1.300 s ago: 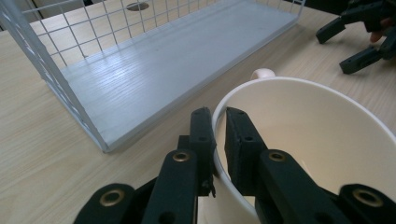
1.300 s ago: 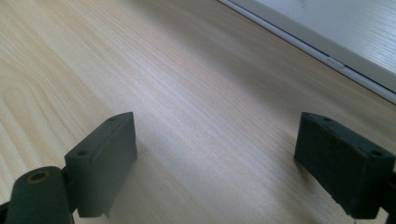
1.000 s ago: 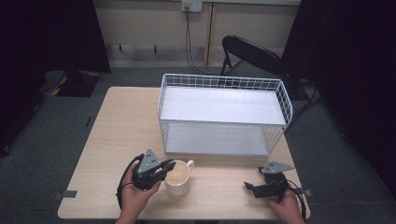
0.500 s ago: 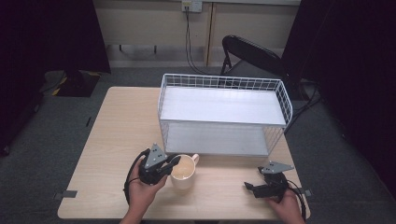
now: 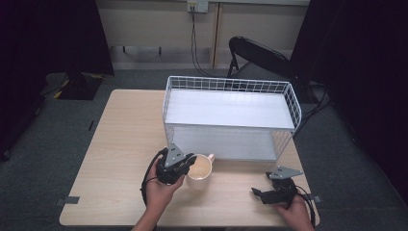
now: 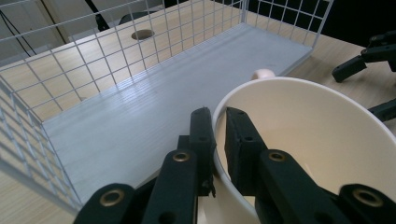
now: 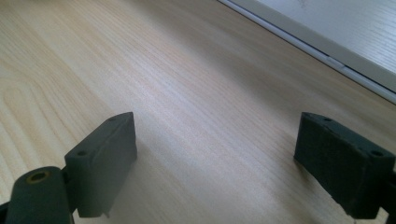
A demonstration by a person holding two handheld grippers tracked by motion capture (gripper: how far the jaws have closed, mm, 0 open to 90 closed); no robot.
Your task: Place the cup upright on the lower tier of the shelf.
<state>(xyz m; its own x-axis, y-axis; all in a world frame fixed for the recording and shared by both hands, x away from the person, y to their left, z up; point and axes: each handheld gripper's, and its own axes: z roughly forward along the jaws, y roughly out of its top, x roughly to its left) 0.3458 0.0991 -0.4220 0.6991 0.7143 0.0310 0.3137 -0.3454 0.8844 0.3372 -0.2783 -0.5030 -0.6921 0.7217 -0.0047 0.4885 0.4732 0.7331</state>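
Observation:
A cream mug (image 5: pixel 200 172) hangs just in front of the white wire rack (image 5: pixel 229 84), its handle toward the rack. My left gripper (image 5: pixel 188 163) is shut on the mug's rim (image 6: pixel 280 88), one jaw outside the wall and one inside. The mug's inside looks empty. My right gripper (image 5: pixel 258 193) rests near the table's front right edge with its jaws wide apart and only bare wood (image 7: pixel 205 102) between them.
The two-level wire rack has a white lower shelf (image 6: pixel 154 121) right ahead of the mug. A black folding chair (image 5: pixel 260 55) stands behind the table. The wooden table (image 5: pixel 120 144) lies bare at the left.
My left gripper has carried the mug to the right and slightly toward the rack. The right gripper has stayed put.

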